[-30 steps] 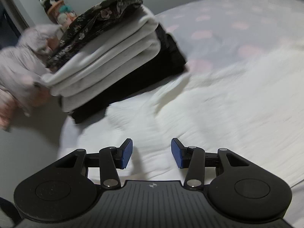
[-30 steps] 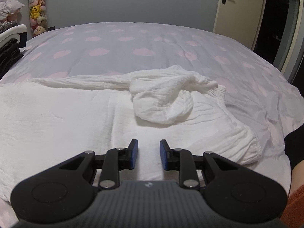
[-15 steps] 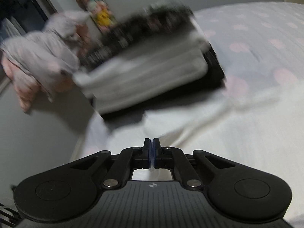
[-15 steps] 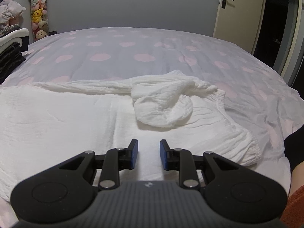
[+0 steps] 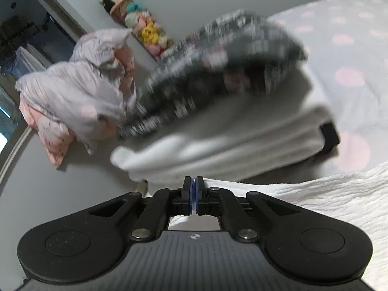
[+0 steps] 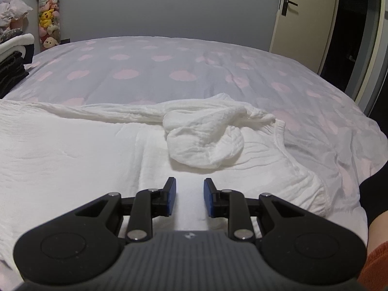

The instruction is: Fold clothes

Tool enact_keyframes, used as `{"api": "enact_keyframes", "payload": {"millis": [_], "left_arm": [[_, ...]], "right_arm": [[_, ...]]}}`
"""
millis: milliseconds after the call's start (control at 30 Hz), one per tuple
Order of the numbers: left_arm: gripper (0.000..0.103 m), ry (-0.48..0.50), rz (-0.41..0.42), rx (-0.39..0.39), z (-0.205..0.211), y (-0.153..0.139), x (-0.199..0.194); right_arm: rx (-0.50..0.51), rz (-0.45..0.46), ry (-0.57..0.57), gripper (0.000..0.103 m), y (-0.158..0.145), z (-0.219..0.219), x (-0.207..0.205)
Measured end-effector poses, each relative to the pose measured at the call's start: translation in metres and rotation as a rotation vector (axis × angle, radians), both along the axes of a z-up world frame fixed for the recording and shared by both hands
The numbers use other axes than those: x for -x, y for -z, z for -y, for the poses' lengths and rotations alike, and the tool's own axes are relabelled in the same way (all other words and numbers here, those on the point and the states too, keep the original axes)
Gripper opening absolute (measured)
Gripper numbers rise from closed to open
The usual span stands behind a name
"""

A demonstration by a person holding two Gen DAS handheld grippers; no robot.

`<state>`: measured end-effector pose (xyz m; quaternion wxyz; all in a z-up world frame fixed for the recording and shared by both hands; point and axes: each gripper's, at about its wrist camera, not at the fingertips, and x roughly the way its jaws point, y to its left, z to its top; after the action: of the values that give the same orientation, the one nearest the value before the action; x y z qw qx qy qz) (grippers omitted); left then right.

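Beside blurred clothes stack (image 5: 230,126), left gripper (image 5: 194,195) apparently pinching white garment (image 5: 315,201)

Light: dim and even indoors, cool grey, no glare anywhere I look.
Left view blur: heavy smear across the stack of folded clothes (image 5: 230,111); its dark patterned top layer streaks.
Left view sharp: my left gripper (image 5: 194,197) stays crisp, and the white garment (image 5: 315,198) beside it shows its crinkle.
Right view focus: clean and steady, the bedspread (image 6: 184,72) dots clear.
Shadows: soft, faint, a dark band under the stack.
Edges: fisheye bending, the door (image 6: 303,17) leans, corners go black.
Darkest spot: the opening past the door.
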<state>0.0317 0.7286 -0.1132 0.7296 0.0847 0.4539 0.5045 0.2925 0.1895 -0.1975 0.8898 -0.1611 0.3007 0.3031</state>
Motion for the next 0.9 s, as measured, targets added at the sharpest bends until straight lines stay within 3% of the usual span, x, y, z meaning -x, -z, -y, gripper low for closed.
{"api": "enact_keyframes", "payload": {"millis": [100, 200, 367, 433, 667, 767, 900], "left_arm": [[0.011, -0.013, 0.008, 0.003, 0.0, 0.015, 0.006], [0.033, -0.028, 0.017, 0.002, 0.008, 0.017, 0.016], [0.05, -0.097, 0.14, 0.028, 0.028, -0.003, 0.053], [0.052, -0.108, 0.192, 0.058, 0.045, -0.011, 0.068], [0.056, -0.127, 0.259, 0.182, 0.113, -0.013, 0.108], [0.058, -0.148, 0.293, 0.201, 0.134, -0.011, 0.127], [0.063, -0.261, 0.482, 0.293, 0.136, -0.013, 0.164]], "right_arm": [[0.004, -0.001, -0.001, 0.027, 0.002, -0.002, -0.002], [-0.001, -0.004, 0.001, 0.027, 0.004, -0.002, -0.004], [-0.032, -0.006, 0.002, 0.027, 0.001, 0.001, -0.004], [-0.056, -0.002, -0.001, 0.027, -0.002, 0.004, -0.002], [-0.136, 0.007, 0.025, 0.027, -0.013, 0.023, 0.002], [-0.159, 0.0, 0.048, 0.027, -0.016, 0.034, 0.002], [-0.182, 0.009, 0.048, 0.028, -0.018, 0.047, 0.005]]}}
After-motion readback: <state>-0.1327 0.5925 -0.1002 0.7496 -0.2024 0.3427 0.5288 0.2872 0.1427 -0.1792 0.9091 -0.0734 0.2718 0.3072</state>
